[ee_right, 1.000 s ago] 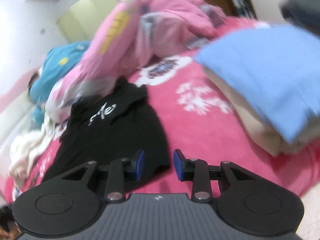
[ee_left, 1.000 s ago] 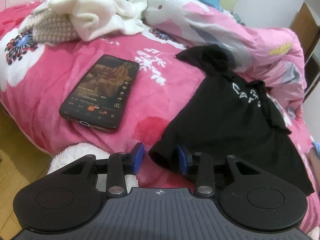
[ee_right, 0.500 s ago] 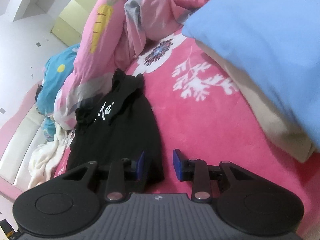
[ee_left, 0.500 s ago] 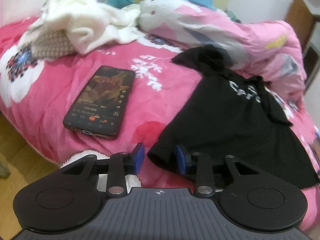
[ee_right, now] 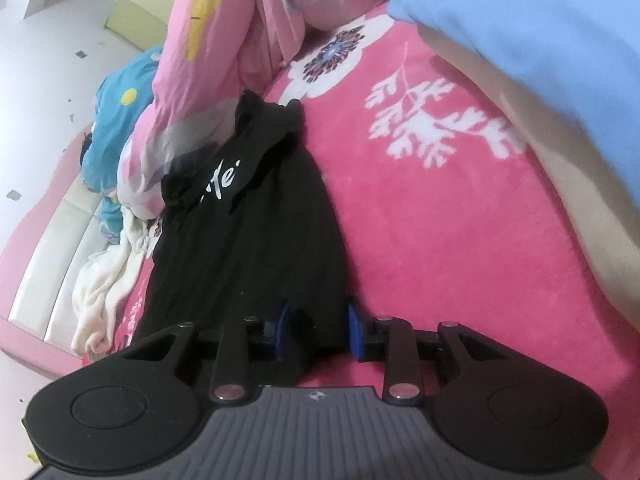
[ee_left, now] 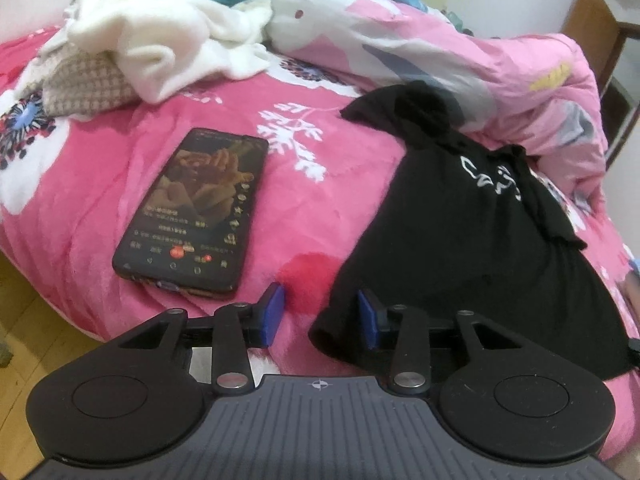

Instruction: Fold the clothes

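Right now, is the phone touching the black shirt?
Apart. The left wrist view shows the phone and the black shirt lying side by side, with a wide strip of pink blanket between them.

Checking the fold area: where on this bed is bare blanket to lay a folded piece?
Bare blanket lies between the black shirt and the blue pillow, and a narrower strip between the phone and the shirt. Crowded: the far side, with the white clothes and bunched pink quilt.
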Available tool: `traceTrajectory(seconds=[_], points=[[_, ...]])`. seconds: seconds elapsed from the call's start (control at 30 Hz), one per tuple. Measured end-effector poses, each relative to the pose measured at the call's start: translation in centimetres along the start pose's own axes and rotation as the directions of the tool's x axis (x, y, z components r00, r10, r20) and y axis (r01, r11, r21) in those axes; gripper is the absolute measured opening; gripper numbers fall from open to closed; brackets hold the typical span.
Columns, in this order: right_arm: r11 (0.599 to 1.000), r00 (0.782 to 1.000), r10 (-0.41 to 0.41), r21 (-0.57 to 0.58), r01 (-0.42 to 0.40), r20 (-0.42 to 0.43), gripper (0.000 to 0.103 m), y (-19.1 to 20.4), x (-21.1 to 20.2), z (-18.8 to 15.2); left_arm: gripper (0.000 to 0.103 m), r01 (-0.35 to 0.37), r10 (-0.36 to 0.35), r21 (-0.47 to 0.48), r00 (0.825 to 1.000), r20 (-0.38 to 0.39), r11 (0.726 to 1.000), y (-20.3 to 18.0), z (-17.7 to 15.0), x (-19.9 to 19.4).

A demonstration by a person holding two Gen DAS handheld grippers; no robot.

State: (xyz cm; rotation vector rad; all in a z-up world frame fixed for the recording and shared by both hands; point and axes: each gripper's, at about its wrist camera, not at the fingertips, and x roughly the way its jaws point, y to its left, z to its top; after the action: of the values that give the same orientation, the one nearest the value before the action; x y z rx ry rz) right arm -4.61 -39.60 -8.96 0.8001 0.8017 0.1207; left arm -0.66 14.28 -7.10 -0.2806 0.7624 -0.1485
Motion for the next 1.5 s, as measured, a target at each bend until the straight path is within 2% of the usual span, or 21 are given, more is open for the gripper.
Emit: traceTrajectory(seconds=[0.03,0.07,0.17,0.23,0.33,0.4,0.43,0.47,0.53,0.63,0.7,0.8,0.9,0.97,1.07,1.17,1.3,1.4,1.5], points=[[1.0,1.0,0.008,-0.006,-0.008,-0.02,0.013,0.2,0.3,0.0,0.029,0.007,-0.007,0.002,1.0,-0.006,1.0,0.0,-0.1,-0.1],[1.0,0.999,0.012,-0.015,-0.012,-0.045,0.006,0.5,0.7,-0.2,0.021,0.01,-0.01,0.001,1.0,-0.012,1.0,-0.1,-0.3,-0.1],[0.996,0.998,-0.015,-0.085,0.01,-0.053,0.005,2.1,1.3,-0.3,0.006,0.024,-0.025,-0.032,0.999,-0.021,0.999,0.0,0.0,-0.2],[0.996,1.0,0.012,-0.087,-0.013,-0.019,0.005,3.2,0.7,0.8,0.002,0.082,-0.085,-0.098,0.996,-0.028,0.992,0.5,1.2,-0.3],[0.991,0.99,0.108,-0.093,-0.1,0.094,0.005,5.6,-3.2,3.2,0.002,0.245,-0.247,-0.23,0.969,0.019,0.942,1.5,4.0,-2.1],[0.979,0.965,0.19,-0.109,-0.172,0.181,0.004,7.4,-6.8,4.9,0.002,0.343,-0.338,-0.283,0.939,0.068,0.896,1.9,6.0,-4.3],[0.974,0.953,0.215,-0.12,-0.192,0.215,0.004,7.9,-8.6,5.0,0.002,0.373,-0.365,-0.293,0.927,0.085,0.88,2.0,6.7,-5.5],[0.969,0.94,0.235,-0.132,-0.208,0.248,0.004,8.3,-10.5,5.0,0.002,0.38,-0.372,-0.291,0.924,0.086,0.878,2.0,6.8,-6.3],[0.968,0.932,0.247,-0.115,-0.224,0.267,0.004,7.7,-12.9,4.0,0.002,0.374,-0.372,-0.29,0.926,0.066,0.881,2.1,6.5,-7.2],[0.985,0.958,0.17,-0.025,-0.169,0.23,0.004,4.8,-12.8,0.8,0.002,0.302,-0.326,-0.306,0.945,-0.026,0.903,2.5,4.1,-6.0],[0.987,0.976,0.12,0.079,-0.137,0.184,0.004,1.9,-11.3,-1.4,0.002,0.227,-0.266,-0.294,0.959,-0.098,0.928,2.5,2.2,-4.5],[0.977,0.988,0.061,0.192,-0.088,0.141,0.004,-1.7,-9.4,-3.9,0.002,0.163,-0.214,-0.27,0.961,-0.175,0.949,2.4,0.4,-2.6],[0.974,0.984,0.076,0.197,-0.108,0.163,0.004,-1.8,-10.2,-4.2,0.002,0.164,-0.212,-0.252,0.961,-0.178,0.954,2.3,0.2,-3.0],[0.982,0.979,0.081,0.152,-0.111,0.189,0.004,-0.9,-11.5,-4.1,0.002,0.174,-0.208,-0.21,0.966,-0.152,0.962,1.9,0.6,-4.3],[0.987,0.983,0.066,0.131,-0.089,0.173,0.004,-0.7,-11.7,-4.4,0.002,0.138,-0.166,-0.159,0.97,-0.177,0.978,1.7,0.3,-4.6],[0.983,0.99,0.051,0.168,-0.073,0.131,0.004,-1.4,-10.7,-5.3,0.002,0.101,-0.136,-0.164,0.966,-0.22,0.981,2.4,-0.4,-3.9],[0.983,0.989,0.059,0.164,-0.081,0.136,0.004,-1.3,-11.2,-6.1,0.002,0.087,-0.111,-0.128,0.975,-0.193,0.988,2.4,-0.3,-5.2],[0.981,0.997,0.036,0.19,-0.049,0.07,0.005,-2.6,-10.0,-7.0,0.002,0.029,-0.041,-0.058,0.971,-0.236,0.998,2.0,-0.9,-4.1],[0.983,0.999,-0.043,0.181,0.041,0.009,0.008,-3.3,-9.2,-7.7,0.007,0.016,-0.016,0.0,0.96,-0.281,1.0,1.7,-1.6,-3.3]])
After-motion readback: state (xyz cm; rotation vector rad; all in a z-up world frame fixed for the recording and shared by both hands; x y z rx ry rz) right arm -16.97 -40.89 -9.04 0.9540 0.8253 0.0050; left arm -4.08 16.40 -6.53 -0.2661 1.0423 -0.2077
